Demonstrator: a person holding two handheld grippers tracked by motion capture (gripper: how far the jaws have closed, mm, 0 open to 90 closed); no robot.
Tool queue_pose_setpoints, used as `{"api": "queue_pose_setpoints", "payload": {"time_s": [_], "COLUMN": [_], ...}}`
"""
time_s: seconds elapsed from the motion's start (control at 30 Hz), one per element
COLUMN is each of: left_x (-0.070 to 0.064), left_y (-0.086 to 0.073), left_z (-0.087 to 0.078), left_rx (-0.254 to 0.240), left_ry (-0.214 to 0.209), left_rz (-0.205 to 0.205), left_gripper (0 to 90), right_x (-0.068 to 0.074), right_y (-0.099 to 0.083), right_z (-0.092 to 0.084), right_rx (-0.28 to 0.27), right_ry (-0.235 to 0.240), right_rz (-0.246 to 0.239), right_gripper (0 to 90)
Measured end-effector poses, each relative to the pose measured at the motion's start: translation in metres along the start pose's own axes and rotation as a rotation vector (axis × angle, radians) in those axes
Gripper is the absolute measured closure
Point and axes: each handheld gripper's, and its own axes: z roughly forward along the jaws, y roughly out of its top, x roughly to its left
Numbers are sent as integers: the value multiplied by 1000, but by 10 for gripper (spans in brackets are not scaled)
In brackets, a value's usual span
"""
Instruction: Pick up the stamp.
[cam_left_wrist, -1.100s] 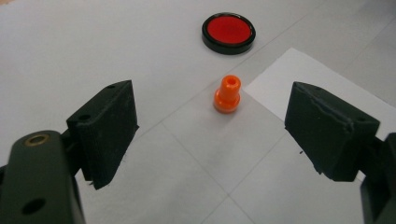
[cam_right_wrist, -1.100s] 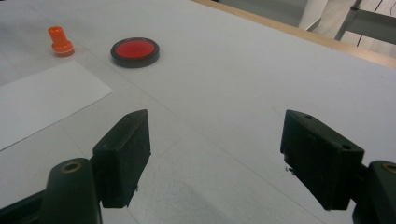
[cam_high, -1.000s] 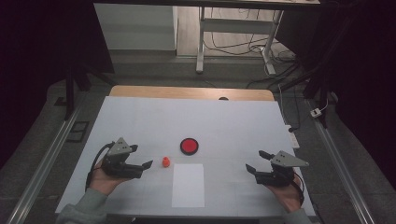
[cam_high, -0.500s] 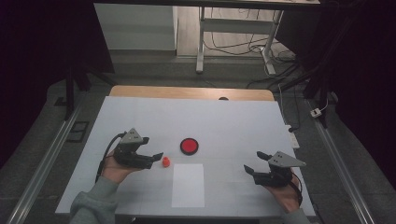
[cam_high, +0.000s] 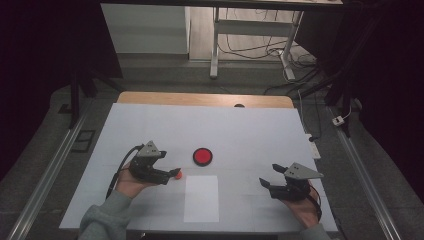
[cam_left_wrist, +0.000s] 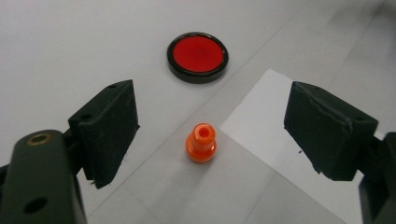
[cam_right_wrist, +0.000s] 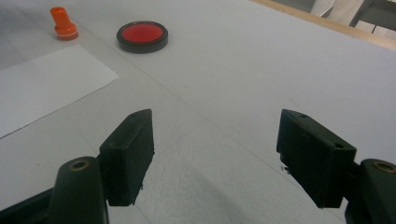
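Left gripper (cam_left_wrist: 205, 135) open astride small orange plastic stamp (cam_left_wrist: 201, 142), untouched, just beside white paper sheet (cam_left_wrist: 285, 140); right gripper (cam_right_wrist: 215, 154) open, empty, narrowing slightly

Left gripper (cam_high: 172, 175): held low over the table at the near left, jaws pointed to the right; in the left gripper view (cam_left_wrist: 210, 135) the jaws were spread wide, the pads touching nothing.
Left hand (cam_high: 131, 184): wrapped under the gripper body, a grey-green sleeve entering from the near edge.
Right gripper (cam_high: 266, 183): held low at the near right, jaws pointed left; in the right gripper view (cam_right_wrist: 215, 154) the jaws were seen wide apart, nothing between them, having just been closing slightly.
Right hand (cam_high: 304, 209): kept beneath the gripper, near the near right edge.
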Motion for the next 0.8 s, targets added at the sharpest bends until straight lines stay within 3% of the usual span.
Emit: {"api": "queue_pose_setpoints", "payload": {"time_s": [0.33,0.47,0.67,0.7,0.8], "left_x": [-8,-10,-3,-1,-2], "left_y": [-2,-7,-14,-16,-16], "left_z": [26,30,32,33,35], "left_rx": [72,110,114,111,108], "left_ry": [11,45,47,21,20], "left_rz": [51,91,81,77,89], "left_gripper": [191,221,311,319,349], "right_x": [0,1,2,1,1], "right_y": [-2,-2,-3,-3,-4], "right_z": [3,3,4,5,5], "right_rx": [6,8,10,14,17], "right_ry": [7,12,14,14,14], "right_rz": [4,4,3,-1,0], "right_gripper": [272,273,272,273,273]}}
